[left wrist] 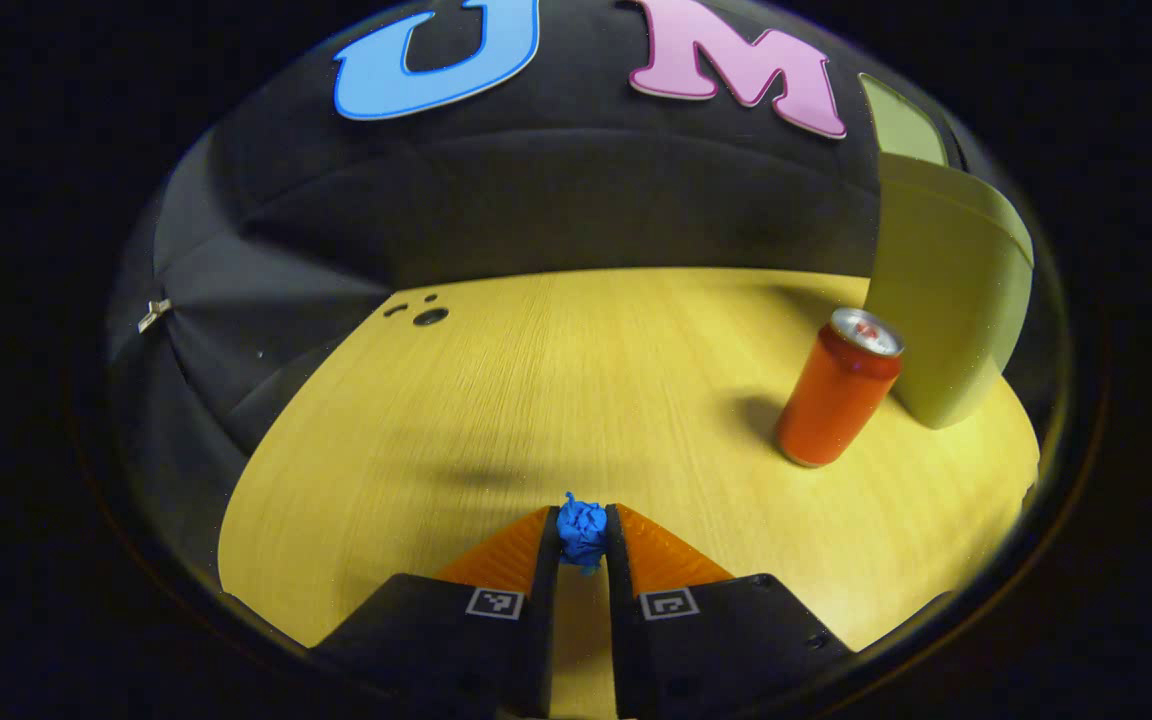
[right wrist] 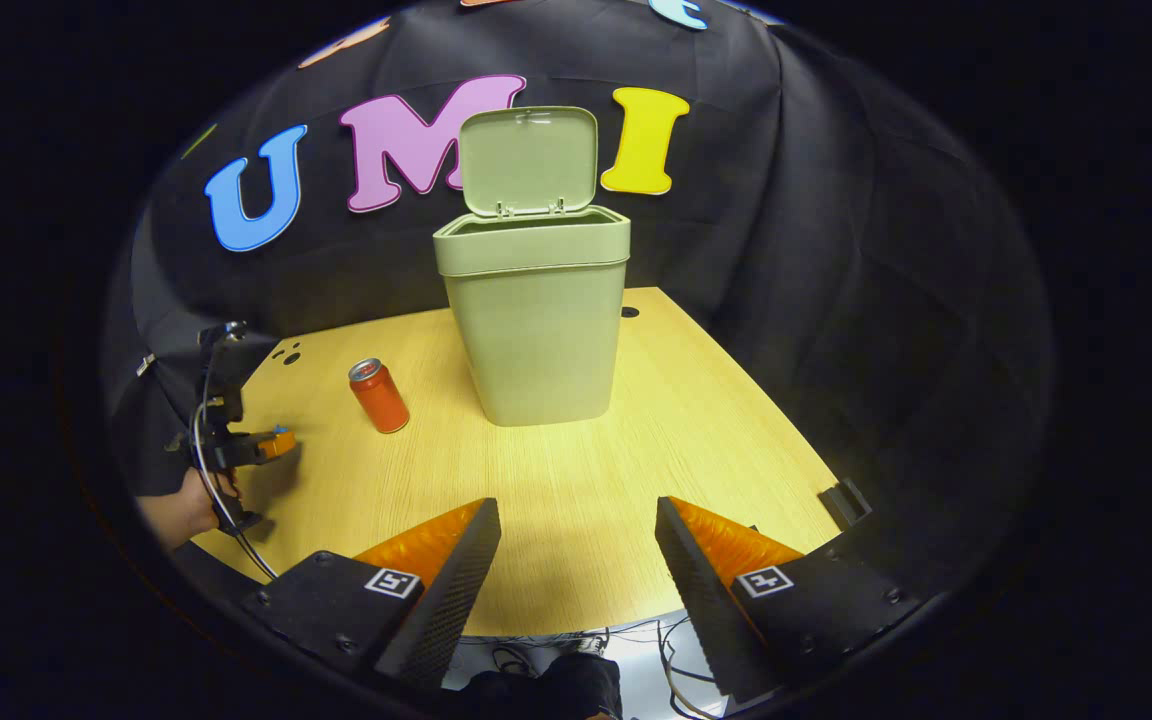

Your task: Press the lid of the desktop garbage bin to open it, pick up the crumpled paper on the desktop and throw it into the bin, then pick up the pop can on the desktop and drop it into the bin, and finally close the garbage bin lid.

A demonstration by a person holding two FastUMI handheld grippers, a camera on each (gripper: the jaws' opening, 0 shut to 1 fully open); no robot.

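- At far left in the right gripper view, my left claw (right wrist: 276, 443) pinches the crumpled paper (left wrist: 582, 532) between both fingers, above the desk (left wrist: 536, 400); it is light and soft, so a gentle grip should do.
- Right of it stands the pop can (right wrist: 379, 396), probably light, smooth and slippery; I'd grip mid-body.
- Next, the bin (right wrist: 534, 320), lid (right wrist: 529, 160) up.
- Nearest, my right claw (right wrist: 576, 560) gapes wide, empty.

Left gripper view: low, close over the table (left wrist: 496, 400), facing the wall; pop can (left wrist: 838, 388) at 2 o'clock. Right gripper view: higher, at the near edge, facing the bin (right wrist: 536, 320) at 12 o'clock. Shared: can, bin, tabletop.
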